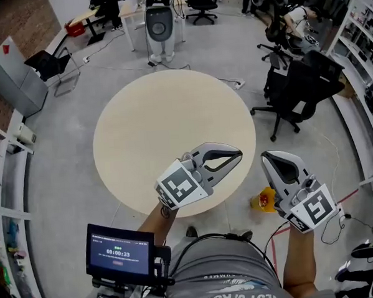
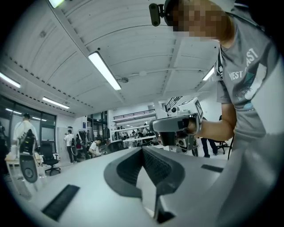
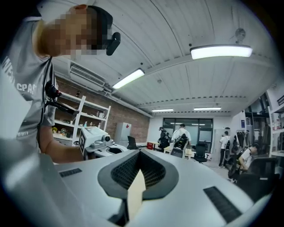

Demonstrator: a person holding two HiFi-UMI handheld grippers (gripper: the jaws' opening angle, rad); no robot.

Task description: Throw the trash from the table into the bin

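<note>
Lying on floor (image 1: 70, 182), yellow-red item (image 1: 264, 200), below closed left gripper (image 1: 239, 154), right gripper (image 1: 266, 155)

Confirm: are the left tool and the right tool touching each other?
Apart. The head view shows bare floor between the left tool and right tool.

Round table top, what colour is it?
The table is pale beige, seen best in the head view.

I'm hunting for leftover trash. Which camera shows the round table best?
The head view: it looks down on nearly the whole round table. Both claw views look across the room; I can't make out the table there.
</note>
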